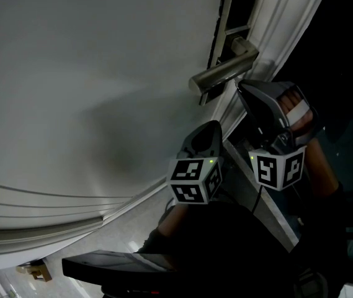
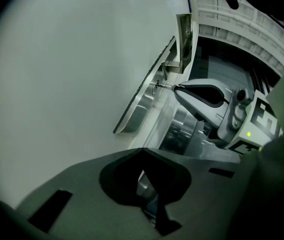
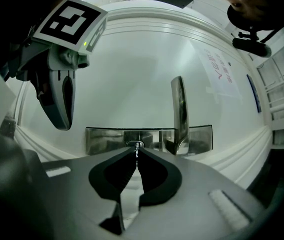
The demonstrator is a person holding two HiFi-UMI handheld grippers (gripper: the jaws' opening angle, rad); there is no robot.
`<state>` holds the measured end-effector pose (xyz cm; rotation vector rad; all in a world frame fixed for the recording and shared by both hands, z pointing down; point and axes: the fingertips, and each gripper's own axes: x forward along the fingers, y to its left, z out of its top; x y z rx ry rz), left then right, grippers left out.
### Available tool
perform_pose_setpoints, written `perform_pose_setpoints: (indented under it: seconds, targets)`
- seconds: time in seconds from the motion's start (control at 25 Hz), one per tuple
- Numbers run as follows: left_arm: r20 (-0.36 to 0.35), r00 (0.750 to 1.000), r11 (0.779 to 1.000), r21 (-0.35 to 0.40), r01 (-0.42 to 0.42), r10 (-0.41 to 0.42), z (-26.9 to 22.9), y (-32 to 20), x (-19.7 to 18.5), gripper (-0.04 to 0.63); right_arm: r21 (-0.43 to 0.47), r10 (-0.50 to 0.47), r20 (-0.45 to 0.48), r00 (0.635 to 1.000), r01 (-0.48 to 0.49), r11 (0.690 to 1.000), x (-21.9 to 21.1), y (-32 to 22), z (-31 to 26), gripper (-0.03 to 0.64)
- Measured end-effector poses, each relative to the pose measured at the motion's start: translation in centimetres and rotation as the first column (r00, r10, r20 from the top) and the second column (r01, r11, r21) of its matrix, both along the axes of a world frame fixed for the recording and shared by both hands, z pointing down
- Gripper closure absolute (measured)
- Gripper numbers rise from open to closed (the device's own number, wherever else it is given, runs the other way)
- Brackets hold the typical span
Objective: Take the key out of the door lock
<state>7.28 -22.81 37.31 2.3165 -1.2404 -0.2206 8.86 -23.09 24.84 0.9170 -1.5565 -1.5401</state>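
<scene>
Head view: right gripper (image 1: 243, 87) tip just under door handle (image 1: 223, 73); left gripper (image 1: 213, 128) lower, idle.
Left gripper view: jaws closed, empty; key (image 2: 167, 86) bridges lock plate (image 2: 142, 104) and right tip.
Right gripper view: jaws pinched on key.
Risk: skewed pull may bind key; thin grip may slip.

Key (image 3: 138, 147) between right hand-held gripper's (image 3: 137, 154) jaws, at the lock plate (image 3: 102, 140) beside the door handle (image 3: 178, 111)
</scene>
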Motion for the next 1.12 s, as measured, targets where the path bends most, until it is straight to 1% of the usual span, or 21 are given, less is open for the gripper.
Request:
perform_pose_setpoints:
  seconds: [0.32, 0.52, 0.84, 1.12]
  targets:
    - [0.001, 1.0, 1.0, -0.001, -0.007, 0.007, 0.07, 0.23, 0.27, 0.595, 0.001, -0.003, -0.001, 1.0, 0.003, 1.0, -0.04, 0.06, -0.01, 0.604]
    - [-0.01, 1.0, 1.0, -0.003, 0.006, -0.006, -0.21, 0.17, 0.04, 0.595, 0.003, -0.005, -0.003, 1.0, 0.005, 1.0, -0.01, 0.08, -0.07, 0.604]
    - [0.002, 1.0, 1.0, 0.008, 0.009, -0.009, -0.29, 0.16, -0.03, 0.595, 0.003, -0.008, -0.007, 1.0, 0.008, 1.0, 0.01, 0.04, 0.0, 0.604]
    - [0.004, 1.0, 1.0, 0.018, -0.008, 0.008, -0.39, 0.29, 0.44, 0.595, 0.003, -0.008, -0.009, 1.0, 0.008, 1.0, 0.04, 0.06, -0.03, 0.604]
